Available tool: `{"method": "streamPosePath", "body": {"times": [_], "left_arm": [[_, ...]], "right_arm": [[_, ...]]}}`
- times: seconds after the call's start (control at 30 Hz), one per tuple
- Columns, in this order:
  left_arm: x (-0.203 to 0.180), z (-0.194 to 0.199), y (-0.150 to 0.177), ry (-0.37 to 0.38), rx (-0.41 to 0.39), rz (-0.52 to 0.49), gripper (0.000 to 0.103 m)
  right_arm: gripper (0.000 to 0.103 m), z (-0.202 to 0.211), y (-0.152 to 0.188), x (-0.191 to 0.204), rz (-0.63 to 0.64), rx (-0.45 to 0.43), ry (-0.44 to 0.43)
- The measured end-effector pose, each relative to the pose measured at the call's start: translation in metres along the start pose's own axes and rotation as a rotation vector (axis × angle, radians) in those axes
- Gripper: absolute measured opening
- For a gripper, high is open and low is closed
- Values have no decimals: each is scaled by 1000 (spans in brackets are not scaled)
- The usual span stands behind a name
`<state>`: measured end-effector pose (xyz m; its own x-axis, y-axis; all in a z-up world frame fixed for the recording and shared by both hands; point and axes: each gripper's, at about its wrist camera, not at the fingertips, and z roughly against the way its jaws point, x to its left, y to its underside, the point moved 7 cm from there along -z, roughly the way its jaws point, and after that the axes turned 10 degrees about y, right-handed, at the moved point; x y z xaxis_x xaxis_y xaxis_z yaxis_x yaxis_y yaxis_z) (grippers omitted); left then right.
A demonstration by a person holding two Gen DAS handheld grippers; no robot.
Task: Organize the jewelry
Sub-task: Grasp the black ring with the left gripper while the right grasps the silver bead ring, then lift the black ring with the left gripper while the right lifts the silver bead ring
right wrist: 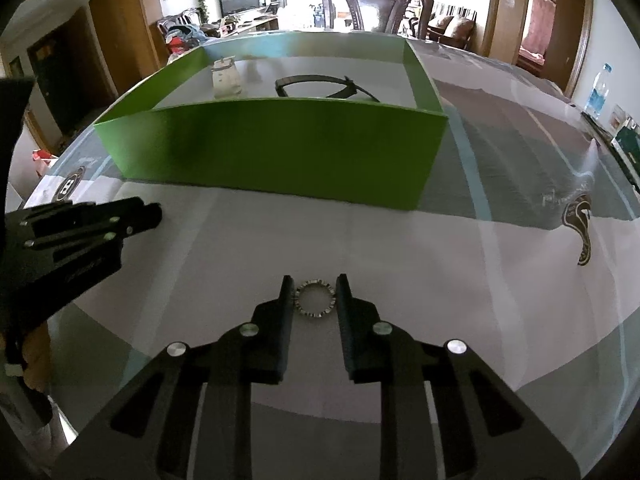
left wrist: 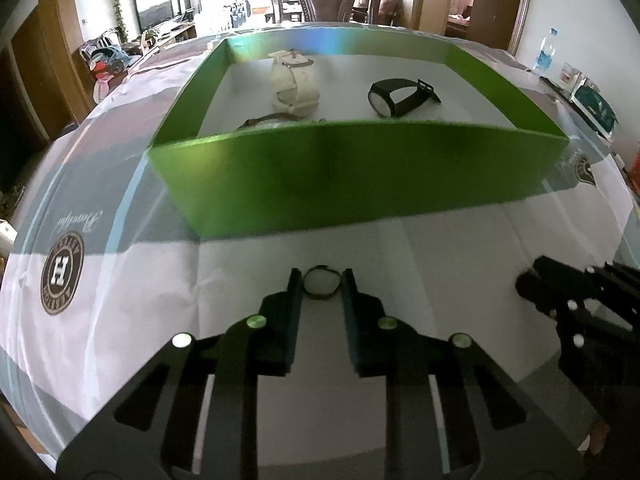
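Glossy printed tablecloth (right wrist: 400, 248), left claw (left wrist: 322, 280) gripping round ring (left wrist: 321, 283), right claw (right wrist: 314, 285) gripping studded ring (right wrist: 315, 297)

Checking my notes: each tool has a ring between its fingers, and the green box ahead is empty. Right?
Not quite. The green box isn't empty: the left wrist view shows a white watch and a black watch inside. The rest stands.

The surface (right wrist: 500, 280) wears a white, grey and pale-blue cloth printed with round dark emblems. On it stand an open green cardboard box (right wrist: 280, 152), a small toothed silver ring (right wrist: 315, 311), and a dark-rimmed round ring (left wrist: 322, 282).
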<state>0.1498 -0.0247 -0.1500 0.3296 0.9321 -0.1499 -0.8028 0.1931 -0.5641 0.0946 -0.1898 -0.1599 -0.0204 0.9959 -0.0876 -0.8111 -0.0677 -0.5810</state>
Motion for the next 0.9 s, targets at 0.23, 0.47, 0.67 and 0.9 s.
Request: {"method": "streamPosePath", "body": {"times": [0.23, 0.47, 0.67, 0.9], "left_arm": [[10, 21, 25, 65, 2, 39, 20], [8, 28, 30, 42, -9, 21, 35], [3, 24, 34, 16, -7, 2, 36], [5, 22, 31, -6, -13, 7, 32]], "right_arm": [[22, 9, 0, 0, -8, -13, 4], [45, 9, 3, 2, -4, -13, 16], [45, 3, 6, 2, 0, 1, 27], [32, 2, 5, 1, 0, -10, 29]]}}
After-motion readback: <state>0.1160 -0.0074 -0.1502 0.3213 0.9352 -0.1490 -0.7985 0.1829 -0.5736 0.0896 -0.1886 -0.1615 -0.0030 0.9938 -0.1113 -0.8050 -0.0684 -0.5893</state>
